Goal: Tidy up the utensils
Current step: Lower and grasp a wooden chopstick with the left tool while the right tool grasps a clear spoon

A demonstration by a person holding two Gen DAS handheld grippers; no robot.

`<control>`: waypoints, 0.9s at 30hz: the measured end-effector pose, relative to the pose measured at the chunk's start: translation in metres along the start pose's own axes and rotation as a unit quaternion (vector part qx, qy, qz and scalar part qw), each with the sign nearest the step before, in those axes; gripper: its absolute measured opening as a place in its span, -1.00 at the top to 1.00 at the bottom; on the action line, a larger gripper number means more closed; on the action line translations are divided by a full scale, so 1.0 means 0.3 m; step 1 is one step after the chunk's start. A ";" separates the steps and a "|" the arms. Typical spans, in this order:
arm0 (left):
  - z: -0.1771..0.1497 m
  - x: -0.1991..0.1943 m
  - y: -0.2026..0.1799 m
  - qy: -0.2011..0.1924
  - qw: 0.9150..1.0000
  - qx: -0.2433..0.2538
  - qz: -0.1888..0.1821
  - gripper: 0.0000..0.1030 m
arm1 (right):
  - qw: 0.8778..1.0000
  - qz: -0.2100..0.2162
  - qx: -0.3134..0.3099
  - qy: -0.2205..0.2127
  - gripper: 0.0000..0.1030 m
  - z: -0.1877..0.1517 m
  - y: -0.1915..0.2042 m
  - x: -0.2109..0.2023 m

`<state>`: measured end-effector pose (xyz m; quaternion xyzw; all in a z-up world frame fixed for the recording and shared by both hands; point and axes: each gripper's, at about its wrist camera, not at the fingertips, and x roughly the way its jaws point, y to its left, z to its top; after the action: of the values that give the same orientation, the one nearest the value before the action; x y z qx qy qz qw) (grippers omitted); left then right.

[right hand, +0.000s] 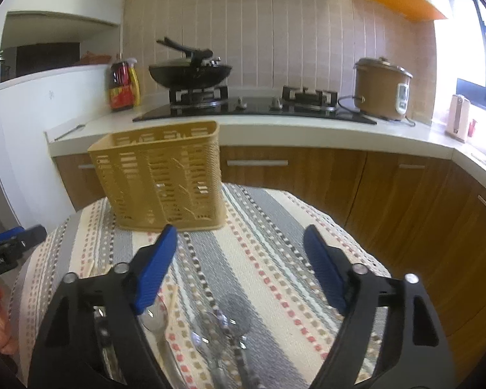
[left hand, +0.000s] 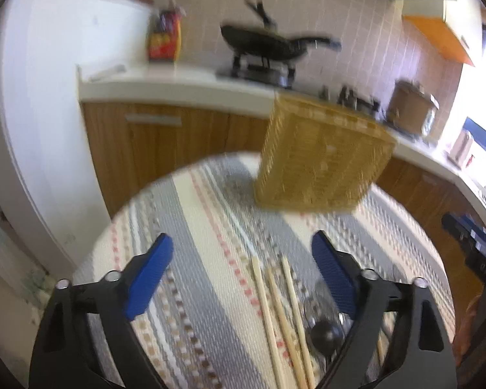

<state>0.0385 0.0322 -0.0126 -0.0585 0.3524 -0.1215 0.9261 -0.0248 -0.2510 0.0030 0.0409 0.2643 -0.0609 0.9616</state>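
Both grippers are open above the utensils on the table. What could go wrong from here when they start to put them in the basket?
1. The chopsticks lie close together under the left gripper, so it may catch several or push them apart.
2. The spoons overlap under the right gripper; lifting one could drag another.
3. The basket looks light and stands free on the cloth, so a knock might tip it.

You've got a round table under a striped woven cloth. On it: yellow slotted utensil basket upright at the far side, wooden chopsticks and metal spoons lying near edge.
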 end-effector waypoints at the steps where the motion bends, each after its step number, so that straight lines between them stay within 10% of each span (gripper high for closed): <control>1: 0.001 0.017 0.001 0.024 1.000 0.002 -0.007 -0.37 | 1.000 0.006 -0.001 0.016 -0.34 0.013 -0.018 0.004; 12: -0.009 0.212 0.016 0.196 0.979 0.000 -0.048 0.08 | 0.963 0.061 -0.050 0.258 0.20 -0.037 -0.082 0.188; 27: -0.025 0.288 0.020 0.243 0.969 -0.013 -0.050 0.09 | 0.923 0.059 -0.126 0.359 0.28 -0.189 -0.011 0.222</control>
<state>0.0969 0.0149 -0.0745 -0.0572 0.5654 -0.1734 0.8044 0.0030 -0.2544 -0.0799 -0.0463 0.5944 0.0489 0.8014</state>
